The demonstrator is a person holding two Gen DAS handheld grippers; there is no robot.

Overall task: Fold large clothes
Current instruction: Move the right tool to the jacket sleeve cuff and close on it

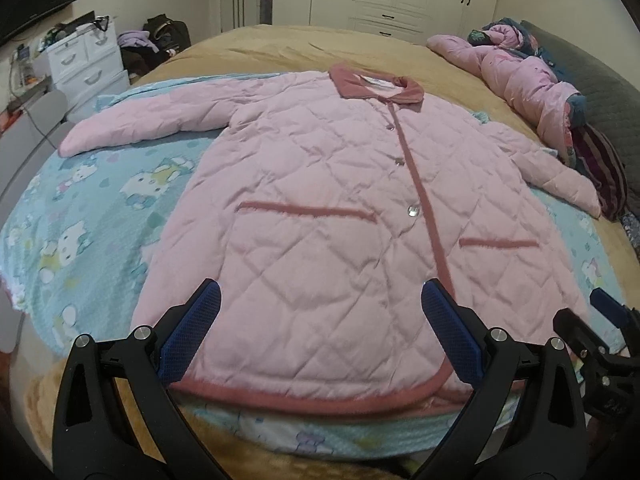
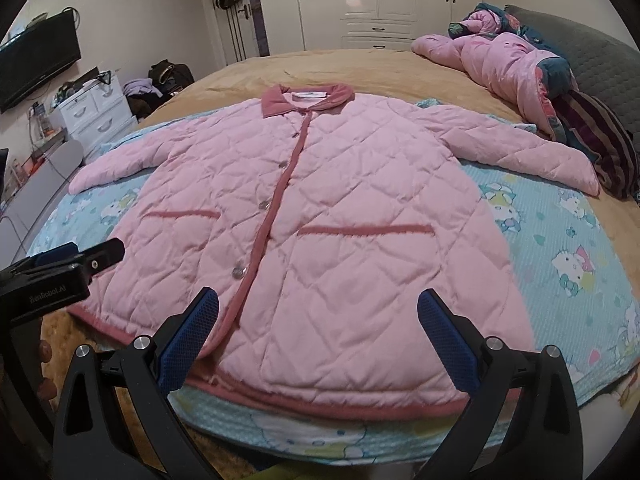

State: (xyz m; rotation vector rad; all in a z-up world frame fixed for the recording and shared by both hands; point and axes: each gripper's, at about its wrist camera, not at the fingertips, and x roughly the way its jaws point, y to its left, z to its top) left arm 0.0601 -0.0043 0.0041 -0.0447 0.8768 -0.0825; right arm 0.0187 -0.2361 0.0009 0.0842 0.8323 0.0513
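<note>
Pink coat flat, hem near grippers, both spread

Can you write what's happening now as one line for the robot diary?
pink coat flat, buttoned, unfolded | left claw open above hem | right claw open above hem | holding nothing

A pale pink quilted long coat with darker rose collar, front placket, pocket welts and hem trim lies flat, face up and buttoned (four buttons show) on a light blue cartoon-cat blanket. Both sleeves spread outward; the hem lies nearest the cameras.
</note>
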